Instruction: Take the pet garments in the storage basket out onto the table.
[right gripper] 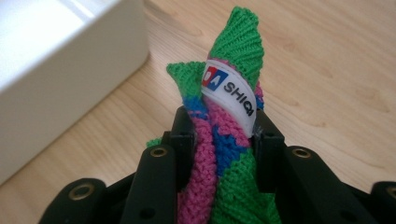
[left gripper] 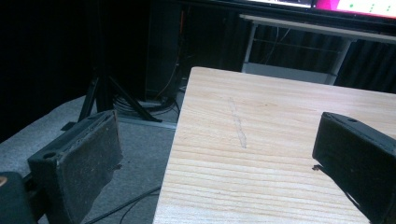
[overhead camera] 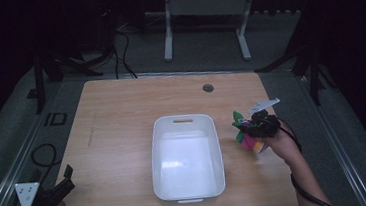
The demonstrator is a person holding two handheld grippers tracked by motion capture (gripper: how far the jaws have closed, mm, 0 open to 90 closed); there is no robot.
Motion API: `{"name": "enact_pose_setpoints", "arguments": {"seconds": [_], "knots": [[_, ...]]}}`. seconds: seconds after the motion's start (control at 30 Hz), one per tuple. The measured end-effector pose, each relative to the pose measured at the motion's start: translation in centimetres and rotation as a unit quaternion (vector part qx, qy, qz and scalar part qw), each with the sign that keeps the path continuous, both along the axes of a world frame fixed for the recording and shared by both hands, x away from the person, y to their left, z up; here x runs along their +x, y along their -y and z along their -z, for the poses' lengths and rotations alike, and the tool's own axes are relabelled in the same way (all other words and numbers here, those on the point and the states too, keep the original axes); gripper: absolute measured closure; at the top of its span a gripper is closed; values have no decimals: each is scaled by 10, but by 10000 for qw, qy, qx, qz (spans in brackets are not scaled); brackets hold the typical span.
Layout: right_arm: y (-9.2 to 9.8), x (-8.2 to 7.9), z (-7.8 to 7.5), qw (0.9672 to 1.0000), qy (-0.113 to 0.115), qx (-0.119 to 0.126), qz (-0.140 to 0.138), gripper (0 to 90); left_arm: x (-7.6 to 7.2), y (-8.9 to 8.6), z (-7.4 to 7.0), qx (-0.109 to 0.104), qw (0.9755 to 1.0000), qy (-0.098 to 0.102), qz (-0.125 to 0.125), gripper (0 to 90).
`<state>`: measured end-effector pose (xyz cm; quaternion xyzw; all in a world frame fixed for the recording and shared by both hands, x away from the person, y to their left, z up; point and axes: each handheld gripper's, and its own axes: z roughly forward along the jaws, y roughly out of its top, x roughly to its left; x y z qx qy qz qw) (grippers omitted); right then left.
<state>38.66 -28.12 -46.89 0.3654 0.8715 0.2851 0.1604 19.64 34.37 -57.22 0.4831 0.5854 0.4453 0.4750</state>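
Note:
A knitted cloth (right gripper: 224, 140) in green, pink and blue, with a white label band, is pinched between the jaws of my right gripper (right gripper: 223, 128). In the high view that gripper (overhead camera: 245, 123) holds the cloth (overhead camera: 247, 141) just right of the white bin (overhead camera: 190, 187), slightly above the table. The bin's outer wall (right gripper: 70, 79) stands to the left in the right gripper view. My left gripper (overhead camera: 68, 174) rests at the table's front left corner, jaws wide apart and empty. Its black pads (left gripper: 93, 158) frame the table's left edge.
The wooden table (overhead camera: 117, 119) has a round cable hole (overhead camera: 208, 87) at the back. A faint scratch (left gripper: 238, 123) marks the wood near the left edge. Tripod legs (left gripper: 100, 88) and cables lie on the grey floor to the left.

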Motion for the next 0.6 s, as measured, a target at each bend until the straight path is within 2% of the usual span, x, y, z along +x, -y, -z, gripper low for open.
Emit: {"name": "enact_pose_setpoints", "arguments": {"seconds": [0.17, 0.47, 0.6], "knots": [[-1, 8, 21, 9998, -133, -82, 128, 681, 0, 0, 0, 1, 10000, 2, 2, 18], [-5, 14, 59, 9988, -443, -98, 156, 668, 0, 0, 0, 12, 10000, -2, 13, 18], [-9, 13, 63, 9987, -474, -103, 129, 622, 0, 0, 0, 13, 10000, -9, 9, 18]]}}
